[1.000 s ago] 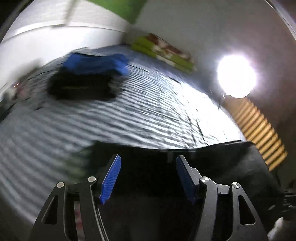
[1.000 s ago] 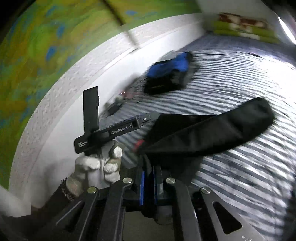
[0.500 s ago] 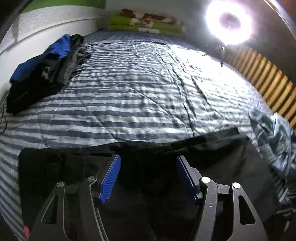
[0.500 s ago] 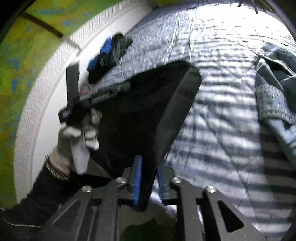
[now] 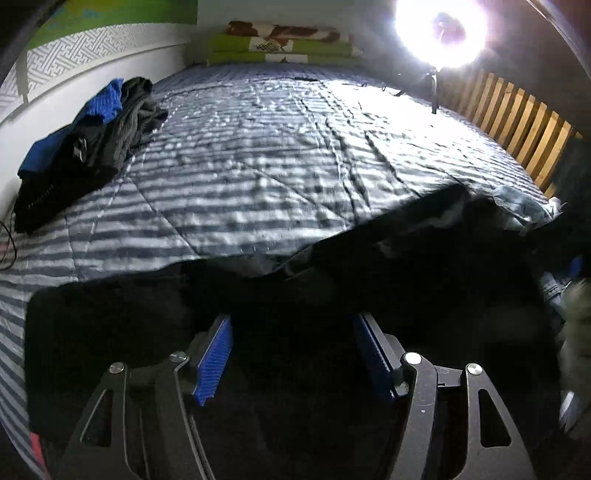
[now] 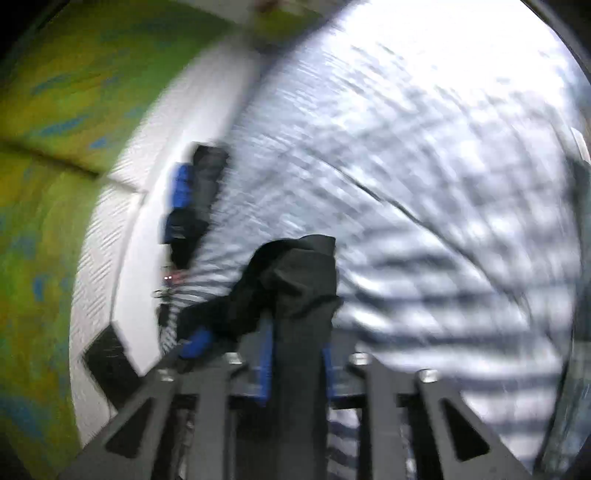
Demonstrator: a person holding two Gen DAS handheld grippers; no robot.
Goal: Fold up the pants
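Black pants lie across the near edge of the striped bed cover; their right part is lifted into a rumpled fold. My left gripper hovers just over the dark cloth, jaws wide and still opening, with nothing pinched between the blue pads. In the blurred right wrist view, my right gripper is closing on a bunched strip of the black pants, which fills the gap between its pads and flops forward over the fingertips.
A pile of blue and dark clothes sits by the white wall at left, also the pile. Folded green blankets lie at the bed's far end. A bright ring lamp and wooden slats stand at right.
The right gripper swung down and rolled, dragging the pants with it; the cloth now bunches over its tips. The left gripper sank closer to the pants, whose right side has risen.
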